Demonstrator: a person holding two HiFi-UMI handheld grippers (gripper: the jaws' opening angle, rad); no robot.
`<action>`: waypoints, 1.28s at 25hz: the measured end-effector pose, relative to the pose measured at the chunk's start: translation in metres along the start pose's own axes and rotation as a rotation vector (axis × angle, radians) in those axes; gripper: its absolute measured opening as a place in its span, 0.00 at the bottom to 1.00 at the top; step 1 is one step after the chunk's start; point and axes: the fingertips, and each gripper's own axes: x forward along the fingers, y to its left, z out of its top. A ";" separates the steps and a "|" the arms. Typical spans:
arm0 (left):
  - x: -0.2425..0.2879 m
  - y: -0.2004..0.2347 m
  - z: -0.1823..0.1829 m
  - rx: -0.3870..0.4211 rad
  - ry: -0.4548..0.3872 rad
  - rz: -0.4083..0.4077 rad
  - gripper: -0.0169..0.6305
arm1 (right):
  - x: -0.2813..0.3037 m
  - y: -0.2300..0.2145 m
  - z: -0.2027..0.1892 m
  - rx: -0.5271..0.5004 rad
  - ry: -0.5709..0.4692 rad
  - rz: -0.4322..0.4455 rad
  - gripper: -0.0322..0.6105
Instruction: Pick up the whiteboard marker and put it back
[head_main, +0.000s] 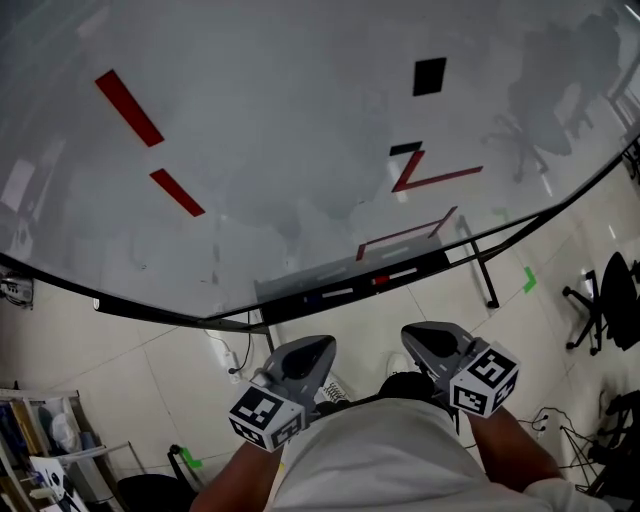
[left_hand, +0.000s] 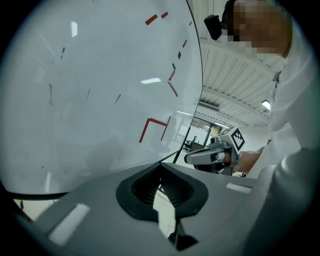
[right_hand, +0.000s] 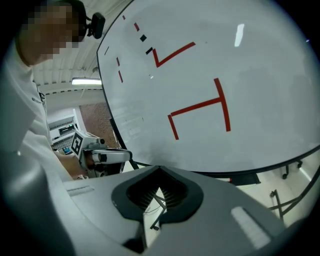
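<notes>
A big whiteboard (head_main: 280, 130) with red strokes and a black square fills the head view. Along its lower edge runs a dark tray (head_main: 430, 264) that holds several markers, among them a white one (head_main: 338, 293) and a red piece (head_main: 380, 281). My left gripper (head_main: 318, 346) and right gripper (head_main: 414, 333) hover side by side below the tray, apart from it. Both are shut with nothing between the jaws. In the left gripper view its tips (left_hand: 161, 165) meet, and the right gripper (left_hand: 192, 158) shows beyond. In the right gripper view the tips (right_hand: 160, 169) also meet, under the tray (right_hand: 247, 178).
The board's black stand leg (head_main: 486, 277) reaches onto the tiled floor at the right. An office chair (head_main: 606, 300) stands at the far right. Shelves with clutter (head_main: 40, 440) sit at the lower left. Cables (head_main: 236, 360) lie on the floor under the tray.
</notes>
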 end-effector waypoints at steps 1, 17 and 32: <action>-0.002 -0.004 0.000 -0.001 -0.005 0.006 0.05 | -0.003 0.002 -0.004 0.002 0.005 0.008 0.05; 0.028 -0.112 -0.039 -0.047 -0.057 0.245 0.05 | -0.094 -0.030 -0.032 -0.060 0.033 0.225 0.05; 0.018 -0.148 -0.040 0.026 -0.032 0.214 0.05 | -0.128 -0.007 -0.043 -0.066 -0.009 0.222 0.05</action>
